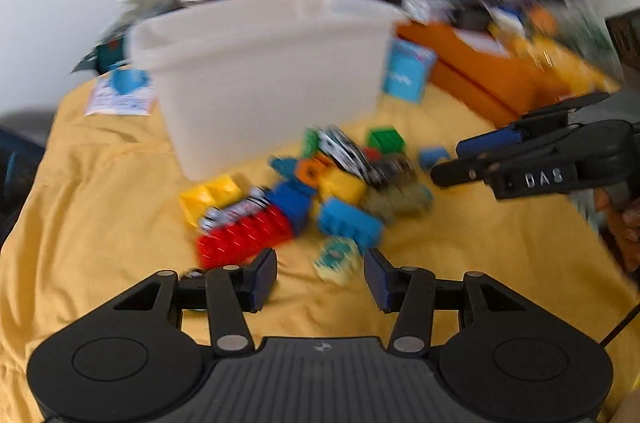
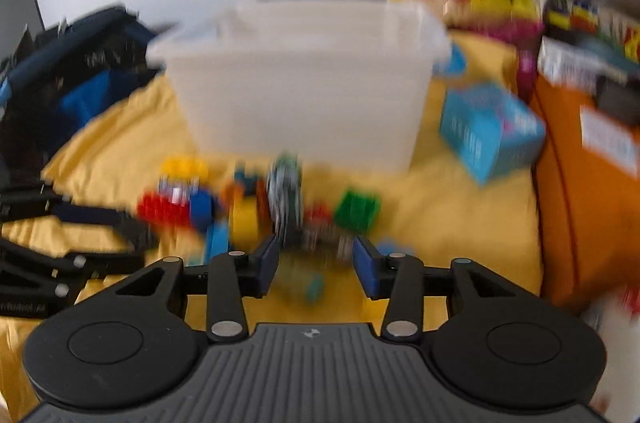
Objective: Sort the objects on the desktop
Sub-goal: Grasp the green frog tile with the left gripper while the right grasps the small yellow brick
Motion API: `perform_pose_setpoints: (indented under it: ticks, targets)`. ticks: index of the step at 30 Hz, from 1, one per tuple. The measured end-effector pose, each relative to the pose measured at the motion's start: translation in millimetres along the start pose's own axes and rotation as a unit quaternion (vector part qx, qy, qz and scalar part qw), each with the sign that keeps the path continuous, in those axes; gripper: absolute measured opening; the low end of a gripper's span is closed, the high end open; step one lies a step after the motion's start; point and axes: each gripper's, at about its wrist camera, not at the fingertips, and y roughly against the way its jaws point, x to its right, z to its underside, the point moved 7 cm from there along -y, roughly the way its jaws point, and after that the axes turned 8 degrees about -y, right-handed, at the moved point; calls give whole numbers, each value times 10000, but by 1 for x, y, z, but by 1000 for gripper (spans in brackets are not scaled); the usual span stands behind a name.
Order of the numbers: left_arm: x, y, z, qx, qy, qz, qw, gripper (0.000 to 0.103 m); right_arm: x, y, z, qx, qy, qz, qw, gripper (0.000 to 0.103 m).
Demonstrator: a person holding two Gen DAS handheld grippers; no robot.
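Note:
A heap of toy bricks lies on the yellow cloth (image 1: 100,207) in front of a white plastic bin (image 1: 260,75) (image 2: 304,83). In it are a red brick (image 1: 244,235), a blue brick (image 1: 348,223), a yellow brick (image 1: 208,195), a green brick (image 1: 386,139) (image 2: 358,209) and a black-and-white wheel (image 1: 344,151) (image 2: 284,195). My left gripper (image 1: 320,275) (image 2: 136,239) is open at the near edge of the heap; a pale yellow-and-teal piece (image 1: 336,263) lies just ahead between its fingers, untouched. My right gripper (image 2: 316,267) (image 1: 452,161) is open over the heap's right side, with blurred small pieces below it.
A light blue carton (image 1: 408,71) (image 2: 488,131) stands right of the bin, beside an orange box (image 1: 480,71) (image 2: 592,183) with clutter on top. A printed leaflet (image 1: 120,97) lies left of the bin. A dark blue bag (image 2: 80,63) sits at the far left.

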Motion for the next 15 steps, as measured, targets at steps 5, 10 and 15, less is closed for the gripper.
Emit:
perform_pose_setpoints:
  ticks: [5, 10, 15]
  targets:
    - [20, -18, 0, -98, -601, 32, 9981, 49, -2, 0, 32, -324, -265, -36, 9991, 45]
    - [31, -44, 2, -409, -1316, -337, 9899, 36, -3, 7, 34, -259, -254, 74, 9993, 45]
    - [15, -53, 0, -493, -819, 6, 9954, 26, -1, 10, 33, -124, -181, 146, 9997, 45]
